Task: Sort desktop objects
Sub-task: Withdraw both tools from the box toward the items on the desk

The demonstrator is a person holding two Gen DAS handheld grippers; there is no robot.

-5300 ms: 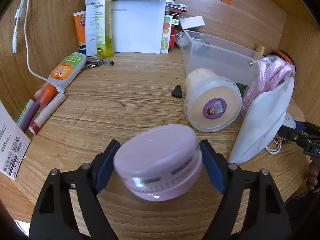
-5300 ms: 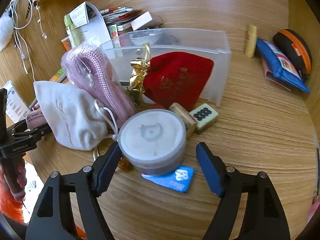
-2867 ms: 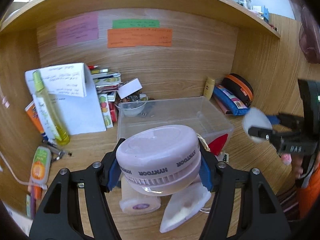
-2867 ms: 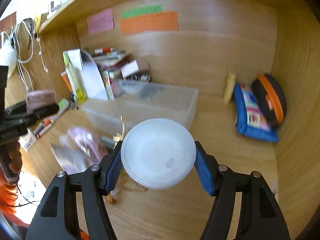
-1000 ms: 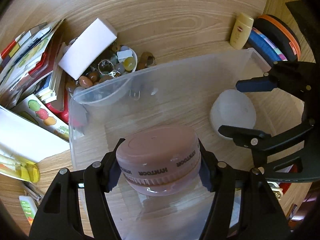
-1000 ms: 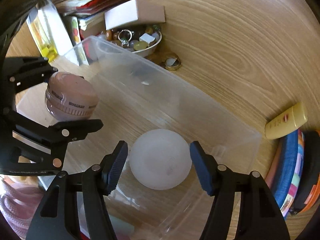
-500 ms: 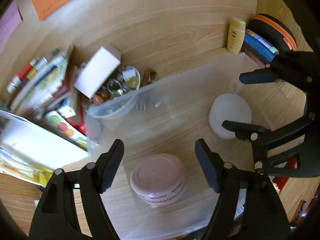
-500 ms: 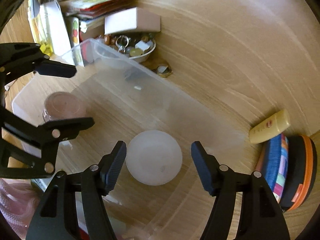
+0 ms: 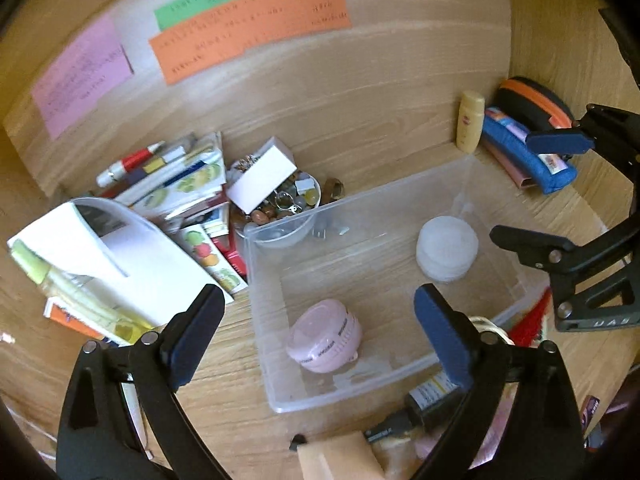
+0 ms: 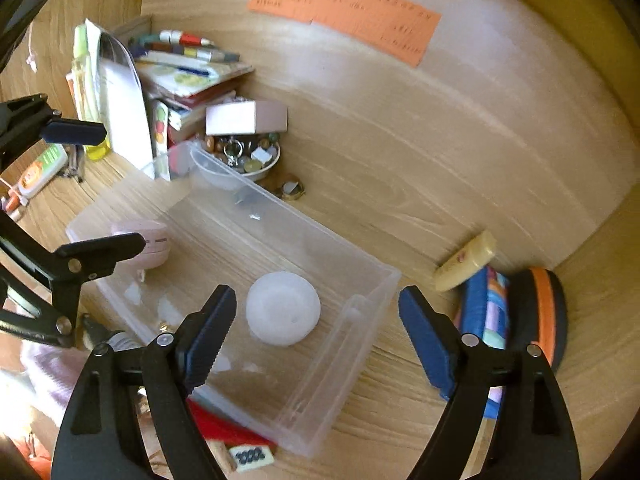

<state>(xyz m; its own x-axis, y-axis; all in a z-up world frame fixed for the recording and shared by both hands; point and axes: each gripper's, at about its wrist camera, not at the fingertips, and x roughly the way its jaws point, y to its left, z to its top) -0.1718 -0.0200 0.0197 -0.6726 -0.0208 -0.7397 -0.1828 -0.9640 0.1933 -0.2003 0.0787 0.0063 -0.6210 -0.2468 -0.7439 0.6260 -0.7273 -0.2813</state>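
Jaws of left gripper (image 9: 318,320) just opened wide, nothing between the pads; pink jar (image 9: 325,336) sits below on floor of clear bin (image 9: 256,300). Right gripper (image 10: 316,336) likewise just spread, empty, above white jar (image 10: 283,307) in same bin, jars apart.

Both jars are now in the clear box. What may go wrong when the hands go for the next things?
1. The pink jar and the white jar leave much of the clear box free, but a careless drop may knock them.
2. The left tool and the right tool, both open and empty, hang close together and may collide.
3. The bead bowl touches the box's far wall; a push on the box may spill it.
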